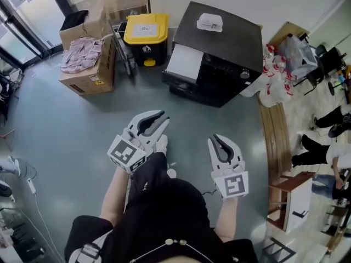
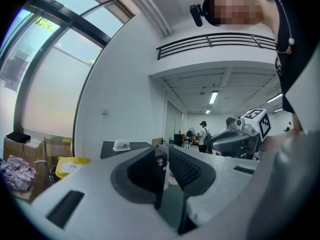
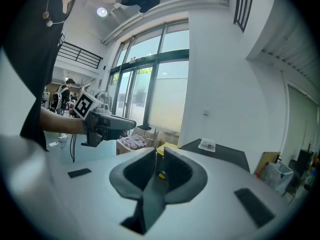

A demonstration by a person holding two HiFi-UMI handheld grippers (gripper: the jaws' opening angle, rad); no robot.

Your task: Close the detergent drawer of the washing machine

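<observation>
Well beyond both jaws, washing machine point(image 1: 230, 40).

Black boxy washing machine point(image 1: 230, 43) at one o'clock, white detergent drawer point(image 1: 185, 62); yellow-lidded black plastic bin point(image 1: 145, 29) at twelve, brown cardboard box point(image 1: 90, 76) at eleven. My left gripper point(image 1: 160, 118) and right gripper point(image 1: 217, 142): pale grey, black-and-white marker squares.

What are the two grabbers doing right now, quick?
Left gripper: open, holding nothing.
Right gripper: open a little, holding nothing.
</observation>
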